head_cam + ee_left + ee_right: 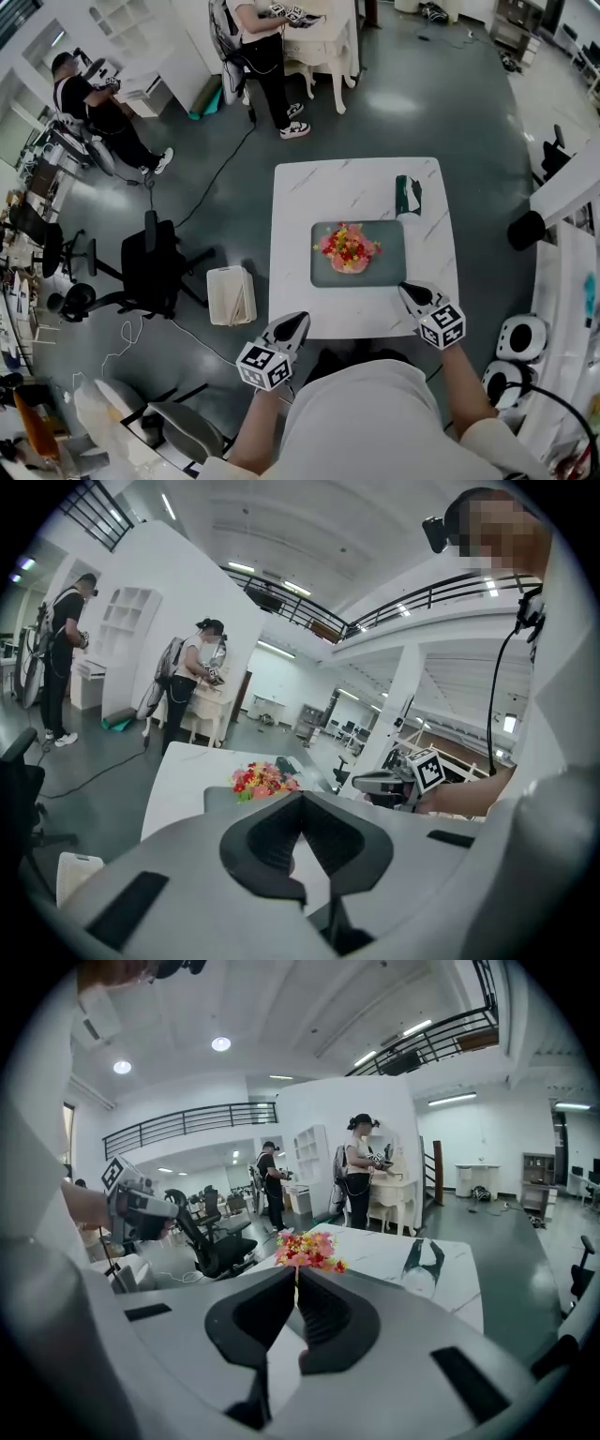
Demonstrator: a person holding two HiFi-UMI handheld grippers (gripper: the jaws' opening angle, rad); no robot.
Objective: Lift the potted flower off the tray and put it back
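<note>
Pink and red potted flower [349,248] stands on the grey rectangular tray [389,272]; the left gripper [300,321] and right gripper [406,290] are both closed, holding nothing.

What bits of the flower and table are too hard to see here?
Head view: potted flower, blooms cover its pot.
Left gripper view: left hand-held gripper hides the pot.
Right gripper view: right hand-held gripper hides it too.
Head view: dark thing on the table, too small to name.

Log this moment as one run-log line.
potted flower: on tray, not held | left gripper: shut, empty | right gripper: shut, empty | both: at table near edge
</note>
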